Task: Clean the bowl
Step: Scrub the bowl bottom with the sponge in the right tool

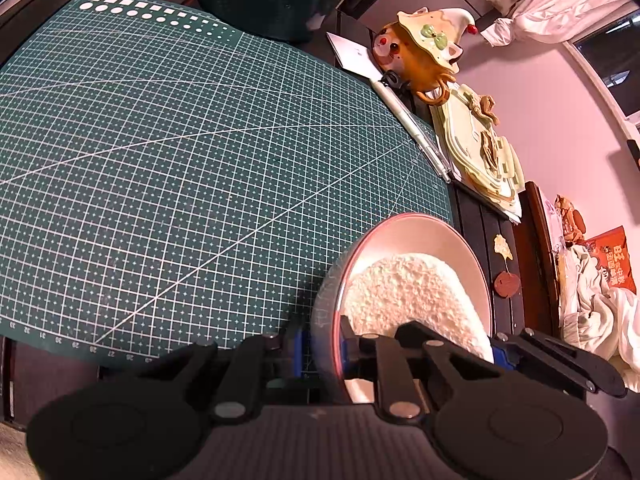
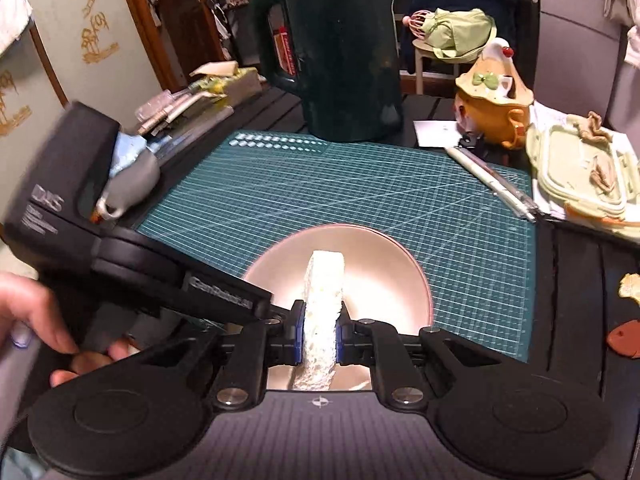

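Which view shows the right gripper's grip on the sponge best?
The right wrist view: the sponge stands edge-on, pinched by the right gripper above the bowl. The left wrist view shows the sponge's broad textured face inside the bowl, with the left gripper clamping the bowl's rim.

the left wrist camera is looking steeply down along its jaws, sitting close over the bowl (image 1: 404, 240) rim and facing across the green cutting mat (image 1: 180, 140). the right wrist camera is looking down and forward from the near edge of the worktop (image 2: 580, 280), close above the bowl, toward the dark kettle (image 2: 340, 56). both are sharing the bowl, the mat and the orange teapot (image 1: 420, 44).
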